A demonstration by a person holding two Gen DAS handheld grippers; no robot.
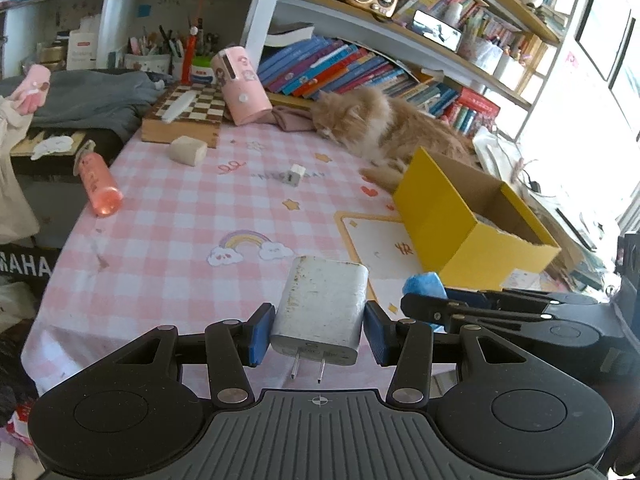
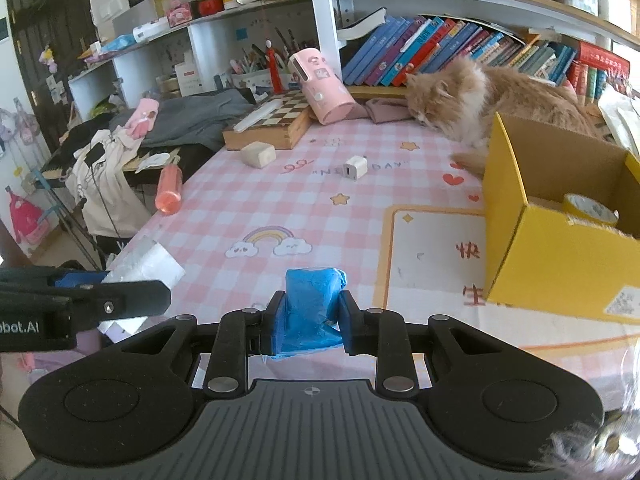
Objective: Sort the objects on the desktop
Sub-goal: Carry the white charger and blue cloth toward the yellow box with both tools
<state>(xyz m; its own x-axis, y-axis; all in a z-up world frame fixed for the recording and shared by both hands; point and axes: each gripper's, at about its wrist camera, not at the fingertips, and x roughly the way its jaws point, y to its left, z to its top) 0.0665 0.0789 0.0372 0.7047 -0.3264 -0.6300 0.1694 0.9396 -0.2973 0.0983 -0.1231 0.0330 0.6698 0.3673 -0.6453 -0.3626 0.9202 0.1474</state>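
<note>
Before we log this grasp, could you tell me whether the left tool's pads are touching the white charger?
Touching. The left wrist view shows the left tool with both blue pads pressed against the sides of the white charger, which is held above the tablecloth with its prongs toward the camera.

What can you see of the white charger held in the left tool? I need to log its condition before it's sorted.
The white charger is a flat, rounded-corner plastic block, scuffed and speckled with brownish marks. Two metal prongs point back toward the camera. It is clamped at its sides between the left tool's blue pads, above the pink checked tablecloth. No cable is attached.
</note>
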